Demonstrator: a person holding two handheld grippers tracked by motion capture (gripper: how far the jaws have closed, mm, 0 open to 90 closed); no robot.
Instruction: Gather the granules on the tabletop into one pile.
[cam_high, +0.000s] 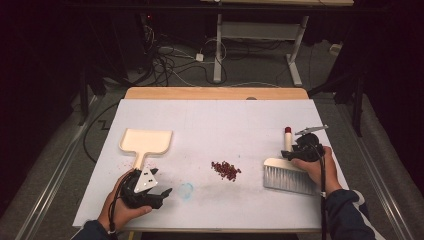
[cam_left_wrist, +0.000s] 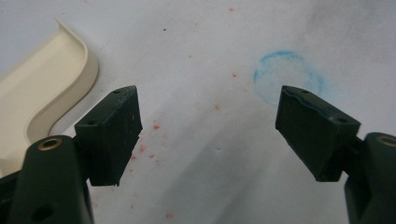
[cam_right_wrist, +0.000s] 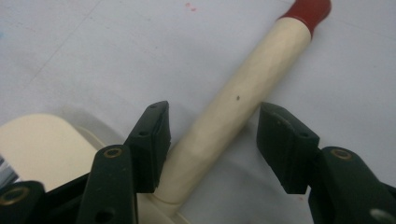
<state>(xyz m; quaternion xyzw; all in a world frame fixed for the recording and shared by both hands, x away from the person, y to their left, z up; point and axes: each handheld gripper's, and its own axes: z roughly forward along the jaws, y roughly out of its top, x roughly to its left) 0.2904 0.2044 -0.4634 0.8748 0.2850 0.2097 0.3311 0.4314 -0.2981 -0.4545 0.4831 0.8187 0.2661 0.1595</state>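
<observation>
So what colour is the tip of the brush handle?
Red, on the cream brush handle; clearest in the right gripper view.

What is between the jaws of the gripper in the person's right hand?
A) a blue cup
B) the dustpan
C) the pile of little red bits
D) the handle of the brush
D: in the right gripper view the cream handle of the brush, with its red tip, runs up between the two open jaws of the right gripper, which do not press on it.

Gripper (cam_right_wrist: 212, 144) open astride cream brush handle (cam_right_wrist: 243, 107), untouched.
</observation>
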